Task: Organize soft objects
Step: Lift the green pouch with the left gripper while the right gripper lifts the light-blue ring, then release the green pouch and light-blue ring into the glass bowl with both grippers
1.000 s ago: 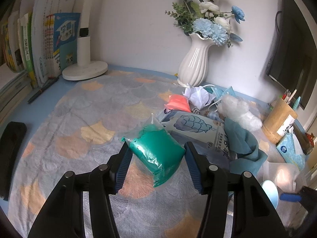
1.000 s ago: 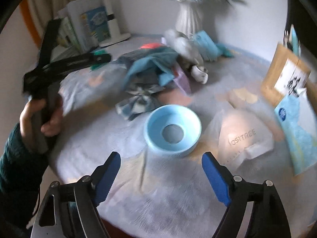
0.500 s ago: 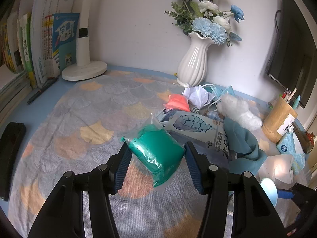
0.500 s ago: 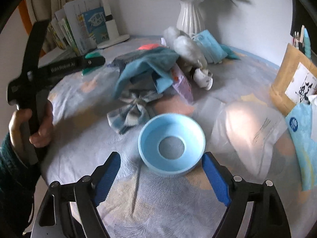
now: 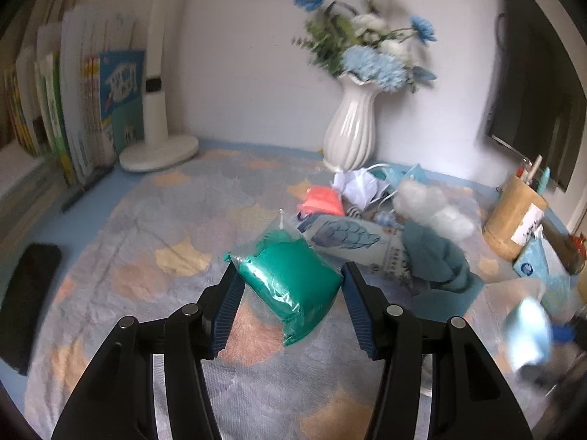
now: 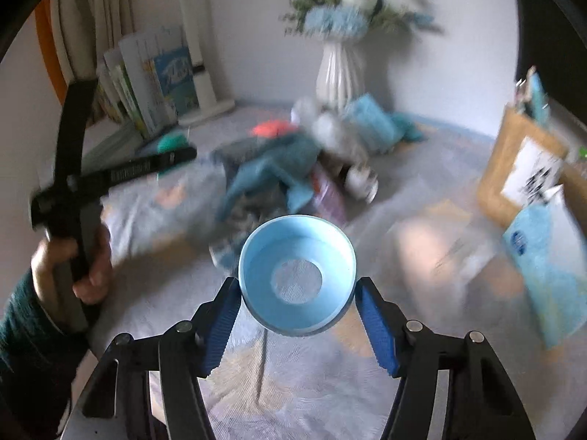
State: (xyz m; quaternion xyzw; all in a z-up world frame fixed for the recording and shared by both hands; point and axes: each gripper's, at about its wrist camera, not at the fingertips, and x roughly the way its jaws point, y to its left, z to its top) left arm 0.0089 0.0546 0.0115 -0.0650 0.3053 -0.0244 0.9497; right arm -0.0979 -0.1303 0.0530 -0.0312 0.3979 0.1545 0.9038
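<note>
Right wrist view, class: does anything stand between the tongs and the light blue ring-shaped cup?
Nothing visible does. The light blue ring-shaped cup sits directly between the right tongs, whose jaws are closing on its sides.

L gripper (image 5: 290,293): both blue pads pressed vs the sides of a green bagged bundle (image 5: 290,286), held clear of the tabletop, pointing fwd & down. In the R wrist view, the person's left hand (image 6: 73,267) wraps its handle, dark green sleeve (image 6: 25,333) at the wrist. R gripper (image 6: 298,300): tilted down, jaws closing w/ a light-blue ring (image 6: 297,275) between the 2 pads, both pads at its rim.
</note>
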